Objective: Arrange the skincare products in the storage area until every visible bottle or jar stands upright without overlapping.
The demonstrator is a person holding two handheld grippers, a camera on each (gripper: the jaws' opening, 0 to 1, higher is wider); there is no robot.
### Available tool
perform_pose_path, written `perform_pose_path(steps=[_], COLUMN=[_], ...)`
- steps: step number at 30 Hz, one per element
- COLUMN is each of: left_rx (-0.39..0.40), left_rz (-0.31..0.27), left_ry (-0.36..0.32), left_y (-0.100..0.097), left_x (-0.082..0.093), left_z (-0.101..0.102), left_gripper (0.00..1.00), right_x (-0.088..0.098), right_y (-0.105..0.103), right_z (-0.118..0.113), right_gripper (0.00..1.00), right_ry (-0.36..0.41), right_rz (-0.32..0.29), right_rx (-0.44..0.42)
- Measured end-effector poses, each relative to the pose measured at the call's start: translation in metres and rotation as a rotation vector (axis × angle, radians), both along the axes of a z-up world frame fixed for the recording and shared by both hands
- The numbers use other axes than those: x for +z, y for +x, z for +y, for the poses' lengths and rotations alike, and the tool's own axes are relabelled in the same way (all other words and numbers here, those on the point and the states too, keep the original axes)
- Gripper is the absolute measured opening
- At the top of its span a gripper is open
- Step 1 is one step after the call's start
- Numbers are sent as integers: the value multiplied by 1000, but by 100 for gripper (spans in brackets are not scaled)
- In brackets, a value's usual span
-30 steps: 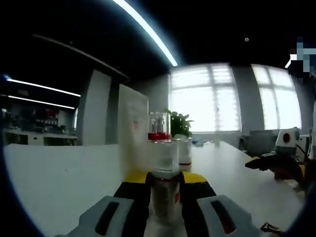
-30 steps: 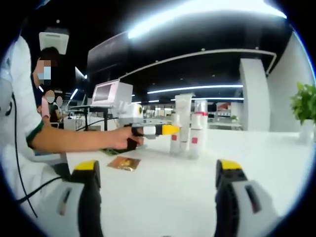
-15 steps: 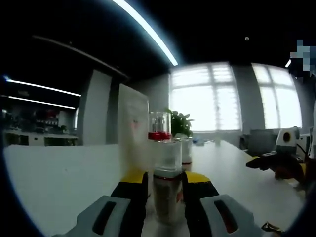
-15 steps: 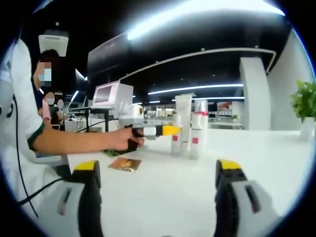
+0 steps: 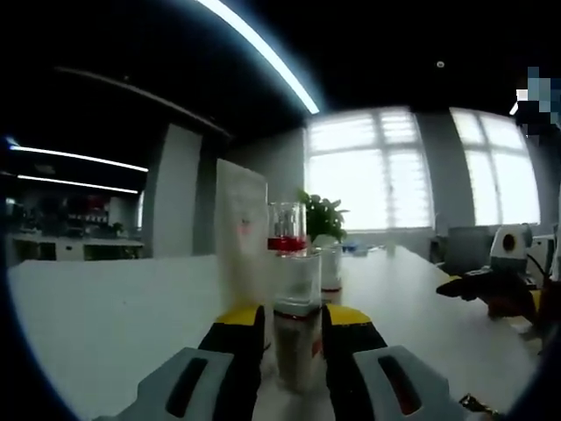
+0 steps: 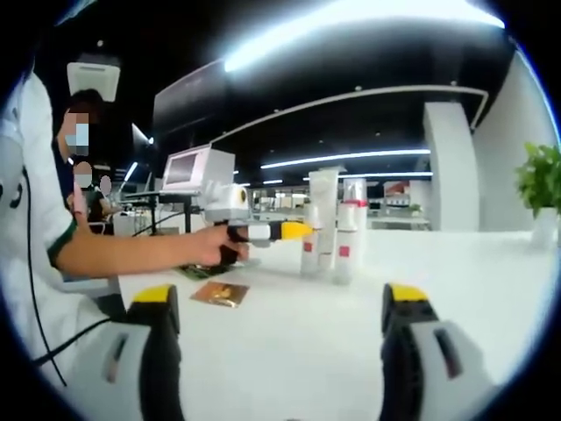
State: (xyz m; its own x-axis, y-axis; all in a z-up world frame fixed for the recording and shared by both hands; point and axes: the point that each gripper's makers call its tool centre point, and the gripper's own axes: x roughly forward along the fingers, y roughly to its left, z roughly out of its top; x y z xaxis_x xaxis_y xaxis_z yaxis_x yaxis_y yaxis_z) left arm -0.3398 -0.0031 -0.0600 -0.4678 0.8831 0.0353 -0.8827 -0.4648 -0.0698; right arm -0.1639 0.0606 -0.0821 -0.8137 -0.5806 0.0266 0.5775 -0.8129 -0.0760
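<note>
In the left gripper view, the left tongs (image 5: pixel 293 351) are seen at lower centre, yellow-tipped over grey bodies, narrowed around a cylindrical bottle (image 5: pixel 295 329) with a clear glossy cap and a pale body with a red mark. The bottle stands upright on the smooth white tabletop (image 5: pixel 105 324). Just behind it a clear jar with a red band (image 5: pixel 287 230), a tall flat white tube (image 5: pixel 240 210) and a leafy plant (image 5: pixel 321 217) are ranged.

In the right gripper view, the right tongs (image 6: pixel 280 338) are spread wide at the bottom corners, nothing between them. At mid-frame the cluster of bottles (image 6: pixel 333 230) is shown from the side, with the left gripper held against it by a person's hand (image 6: pixel 210 250). A flat brown sachet (image 6: pixel 219 293) lies on the tabletop at lower left.
</note>
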Motion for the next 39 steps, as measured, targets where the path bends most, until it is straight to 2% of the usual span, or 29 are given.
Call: perform_pose_path(steps=[7, 10, 14, 17, 20, 25, 29, 36, 37, 39], left_rx=[-12, -9, -15, -11, -10, -25, -16, 0, 3, -9], left_rz=[8, 18, -5, -1, 20, 34, 41, 51, 47, 2], left_ry=[-2, -5, 0, -18, -39, -16, -4, -16, -11, 15], left_y=[-3, 2, 7, 13, 17, 24, 22, 19, 18, 22], left_x=[5, 7, 8, 7, 8, 16, 23, 25, 27, 30], left_z=[-5, -5, -7, -6, -4, -2, -8, -19, -20, -21], left_gripper=[28, 28, 28, 28, 30, 34, 34, 33, 32, 30], right_x=[-1, -1, -2, -2, -3, -4, -1, -2, -1, 3], right_y=[-1, -1, -2, -3, -4, -1, -5, -5, -5, -7], right_z=[0, 1, 0, 0, -1, -1, -2, -1, -1, -3], right_gripper=[95, 95, 94, 93, 91, 91, 91, 86, 87, 88], right_ry=[16, 15, 40, 45, 47, 38, 40, 50, 51, 49], right_rz=[-5, -6, -17, -22, -33, -41, -42, -41, -39, -37], right_rx=[-5, -9, -12, -15, -14, -8, -12, -12, -12, -16])
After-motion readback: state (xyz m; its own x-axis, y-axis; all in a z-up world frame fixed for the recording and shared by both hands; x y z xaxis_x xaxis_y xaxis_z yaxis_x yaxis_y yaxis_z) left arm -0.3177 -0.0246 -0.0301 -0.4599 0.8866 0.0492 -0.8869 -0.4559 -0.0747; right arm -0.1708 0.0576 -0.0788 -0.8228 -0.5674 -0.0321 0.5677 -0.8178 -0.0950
